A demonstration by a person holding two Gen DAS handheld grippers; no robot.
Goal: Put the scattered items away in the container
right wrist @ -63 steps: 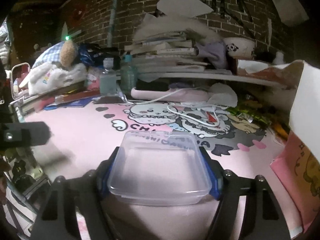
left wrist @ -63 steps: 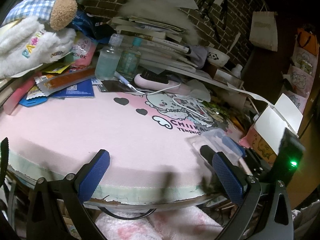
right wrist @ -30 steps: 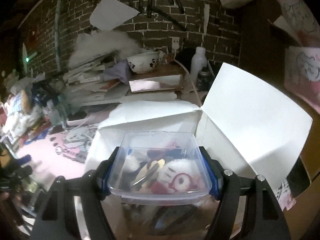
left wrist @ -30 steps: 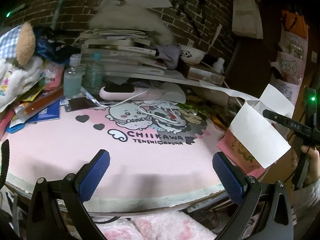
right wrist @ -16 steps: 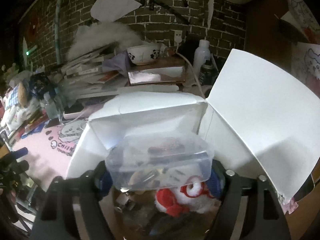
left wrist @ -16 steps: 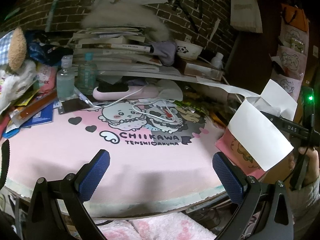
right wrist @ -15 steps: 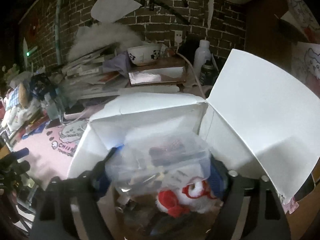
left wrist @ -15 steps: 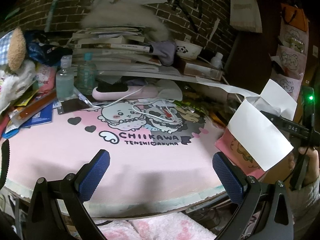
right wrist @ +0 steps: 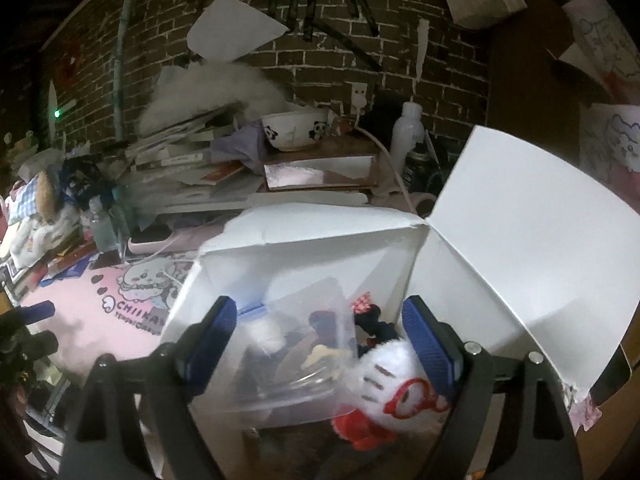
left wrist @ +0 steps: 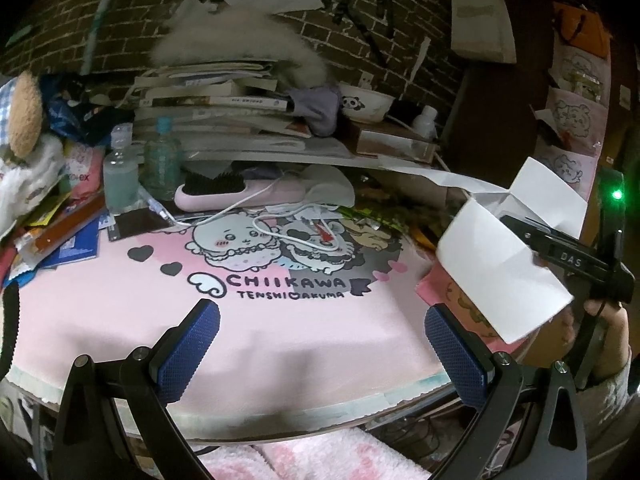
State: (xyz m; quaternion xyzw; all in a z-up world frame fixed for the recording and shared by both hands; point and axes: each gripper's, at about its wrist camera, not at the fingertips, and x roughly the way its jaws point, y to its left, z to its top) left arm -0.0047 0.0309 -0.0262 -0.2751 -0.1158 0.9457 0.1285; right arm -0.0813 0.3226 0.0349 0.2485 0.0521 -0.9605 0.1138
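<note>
At the lower centre, the clear plastic box [right wrist: 296, 344] is seen tilted inside the white carton [right wrist: 520, 248], released by the wide-open right gripper [right wrist: 316, 344], while the left gripper [left wrist: 320, 348] is held open and empty.

— What colour is the mat [left wrist: 120, 304] on the table?
— Pink, with black hearts, cartoon animals and black lettering.
— And the box [right wrist: 520, 248]?
— White inside. The tub [right wrist: 296, 344] in it is clear plastic with a blue edge; beside it, a white plush [right wrist: 384, 384] with red trim.
— The fingers [left wrist: 188, 350]?
— Blue, dotted pads (black frames). The bowl [left wrist: 366, 102] is white with pandas.
</note>
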